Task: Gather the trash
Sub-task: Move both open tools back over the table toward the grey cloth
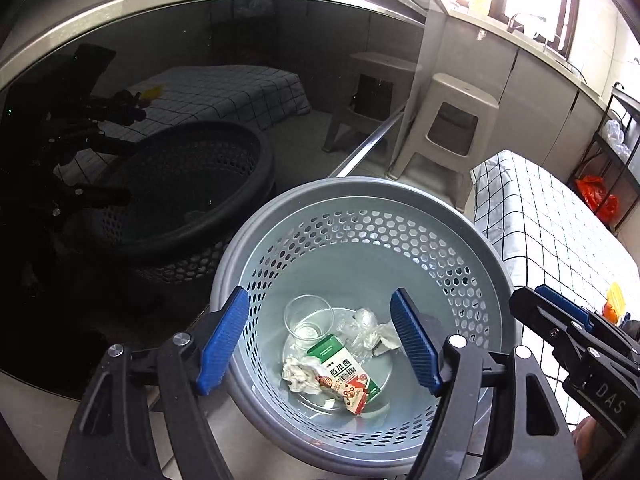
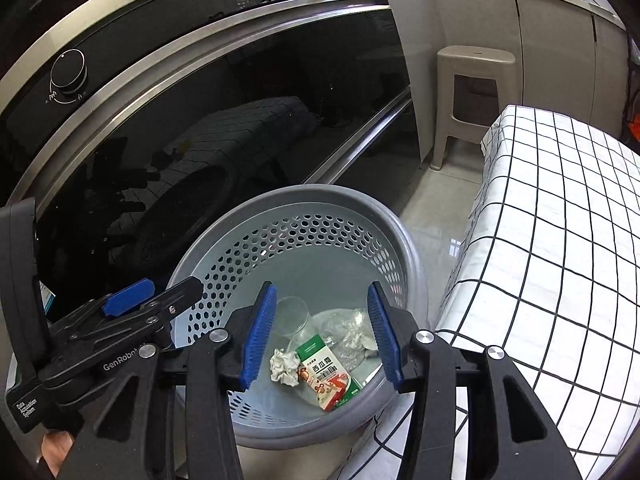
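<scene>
Trash lies at the bottom of the grey perforated bin (image 1: 460, 248), which stands on the floor between a dark glass appliance door (image 1: 160, 80) at 10 o'clock and a checked cloth (image 1: 540, 216) at 3 o'clock. Your left gripper (image 1: 320, 340) and right gripper (image 2: 322, 330) both hang over the bin mouth with jaws apart and nothing between the pads — the drop looks complete.

Contents, left wrist view: a clear plastic cup (image 1: 308, 318) at 11 o'clock, a green-and-white carton (image 1: 340, 372) at centre, a crumpled tissue (image 1: 298, 376) at 8 o'clock beside it, and crinkled clear wrap (image 1: 360, 328) with a second tissue (image 1: 386, 338) at 2 o'clock.

To finish well, lift both grippers straight up clear of the rim — avoid clipping it and tipping the bin — then check the cloth for remaining litter.
</scene>
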`<state>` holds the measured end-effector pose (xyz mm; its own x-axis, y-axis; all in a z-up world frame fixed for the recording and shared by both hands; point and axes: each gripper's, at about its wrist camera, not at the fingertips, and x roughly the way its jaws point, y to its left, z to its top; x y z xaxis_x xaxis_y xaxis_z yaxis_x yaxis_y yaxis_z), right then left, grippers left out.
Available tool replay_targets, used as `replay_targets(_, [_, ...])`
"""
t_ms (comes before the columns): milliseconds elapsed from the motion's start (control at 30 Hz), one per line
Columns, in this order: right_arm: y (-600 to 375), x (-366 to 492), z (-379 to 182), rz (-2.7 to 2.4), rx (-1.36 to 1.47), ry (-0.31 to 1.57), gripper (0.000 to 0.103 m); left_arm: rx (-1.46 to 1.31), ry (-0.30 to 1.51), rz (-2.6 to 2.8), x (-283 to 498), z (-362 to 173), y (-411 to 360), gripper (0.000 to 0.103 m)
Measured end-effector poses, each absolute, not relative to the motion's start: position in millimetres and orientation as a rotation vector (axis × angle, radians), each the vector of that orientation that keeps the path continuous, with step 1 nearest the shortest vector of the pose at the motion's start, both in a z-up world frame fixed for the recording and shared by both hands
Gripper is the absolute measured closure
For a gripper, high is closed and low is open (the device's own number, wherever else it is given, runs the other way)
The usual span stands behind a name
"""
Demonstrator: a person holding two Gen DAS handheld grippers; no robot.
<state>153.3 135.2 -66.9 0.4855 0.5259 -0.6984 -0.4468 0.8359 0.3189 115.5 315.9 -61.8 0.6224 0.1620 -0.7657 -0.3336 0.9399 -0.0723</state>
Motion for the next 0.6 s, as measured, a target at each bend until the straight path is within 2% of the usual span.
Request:
replay_targets(233, [129.1, 146.5, -69.9, 0.581, 0.110, 0.894, 0.057, -0.187, 0.847, 0.281, 114.1, -59.9, 309.4, 0.031])
replay_targets(600, [96.5, 130.5, -65.6, 0.535, 0.132, 0.873, 0.055, -0.157, 0.820, 0.249, 102.4, -54.0, 288.6, 0.025])
